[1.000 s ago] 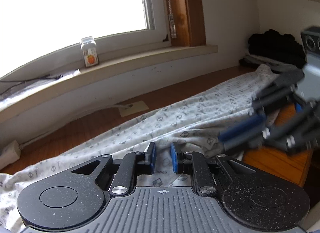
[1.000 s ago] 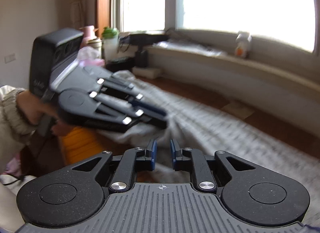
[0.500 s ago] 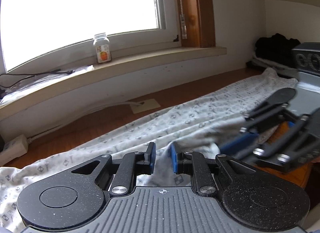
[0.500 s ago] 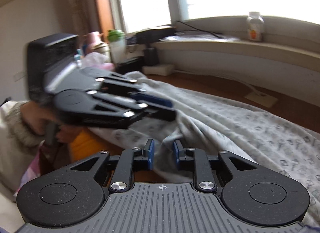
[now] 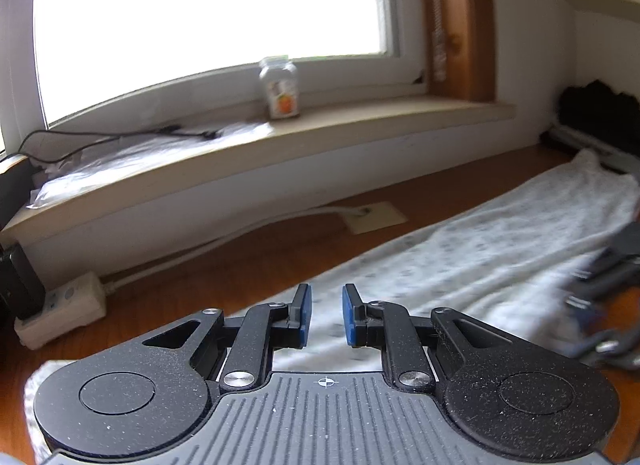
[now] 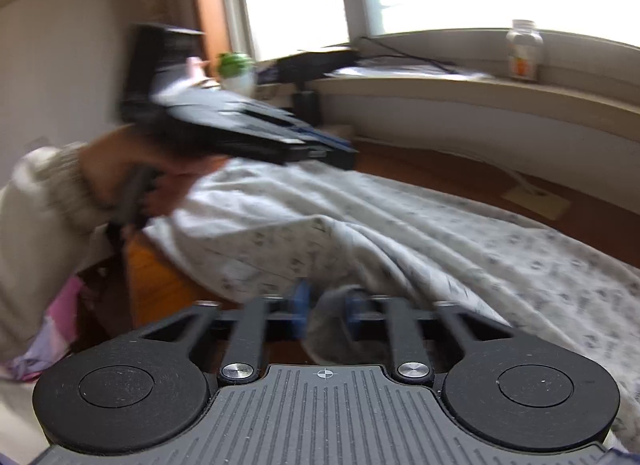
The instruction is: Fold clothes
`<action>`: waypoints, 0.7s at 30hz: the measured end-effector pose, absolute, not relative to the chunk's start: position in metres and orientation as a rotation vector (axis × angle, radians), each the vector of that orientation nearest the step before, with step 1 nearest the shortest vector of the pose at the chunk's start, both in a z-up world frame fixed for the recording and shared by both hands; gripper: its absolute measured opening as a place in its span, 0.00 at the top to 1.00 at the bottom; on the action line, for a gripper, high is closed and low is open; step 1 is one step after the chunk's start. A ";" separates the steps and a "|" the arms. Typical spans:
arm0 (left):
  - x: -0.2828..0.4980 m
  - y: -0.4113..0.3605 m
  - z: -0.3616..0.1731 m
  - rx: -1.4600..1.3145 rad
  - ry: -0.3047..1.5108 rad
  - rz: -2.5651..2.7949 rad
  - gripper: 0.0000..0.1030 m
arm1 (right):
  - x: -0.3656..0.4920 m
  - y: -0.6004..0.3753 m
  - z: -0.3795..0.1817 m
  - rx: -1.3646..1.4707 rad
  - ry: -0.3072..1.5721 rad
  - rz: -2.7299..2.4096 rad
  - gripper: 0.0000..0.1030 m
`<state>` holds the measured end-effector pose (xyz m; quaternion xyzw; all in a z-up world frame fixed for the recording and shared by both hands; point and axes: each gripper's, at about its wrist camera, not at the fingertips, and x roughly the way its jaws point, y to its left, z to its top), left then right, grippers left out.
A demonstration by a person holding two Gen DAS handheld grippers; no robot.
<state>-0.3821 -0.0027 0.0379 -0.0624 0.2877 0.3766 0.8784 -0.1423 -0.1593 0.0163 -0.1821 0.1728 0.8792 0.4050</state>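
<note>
A long white garment [image 5: 480, 257] with a small grey print lies stretched along a brown wooden table [image 5: 256, 265]. My left gripper [image 5: 327, 315] hovers over its near edge with the blue pads a narrow gap apart and nothing pinched between them. From the right wrist view, the left gripper [image 6: 336, 149] hangs above the garment [image 6: 400, 233], held by a hand [image 6: 132, 173] in a cream sleeve. My right gripper [image 6: 327, 307] is closing, and a raised fold of the garment fills the gap between its pads. It shows blurred at the right edge [image 5: 580, 305].
A small bottle [image 5: 280, 89] stands on the windowsill, with cables and plastic beside it. A white power strip [image 5: 60, 309] and a paper card [image 5: 376, 217] lie by the wall. Dark clothes [image 5: 600, 113] are heaped at the far right. Cups [image 6: 236, 69] crowd the left corner.
My left gripper has swung left along the garment, away from the right gripper. The right gripper's jaws have narrowed onto a fold of the cloth.
</note>
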 end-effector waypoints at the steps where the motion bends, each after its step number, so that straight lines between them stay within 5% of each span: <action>1: -0.381 0.006 0.035 -0.133 0.623 0.789 0.82 | -0.143 -0.162 0.018 -0.466 0.431 2.231 0.87; 9: -0.379 0.036 0.006 -0.136 0.718 0.768 0.82 | -0.151 -0.157 0.012 -0.509 0.422 2.190 0.79; 11: -0.381 0.039 0.004 -0.150 0.709 0.772 0.82 | -0.150 -0.159 0.016 -0.492 0.439 2.194 0.92; 21: -0.383 0.043 -0.004 -0.141 0.679 0.784 0.81 | -0.135 -0.244 0.051 -0.359 0.519 2.273 0.95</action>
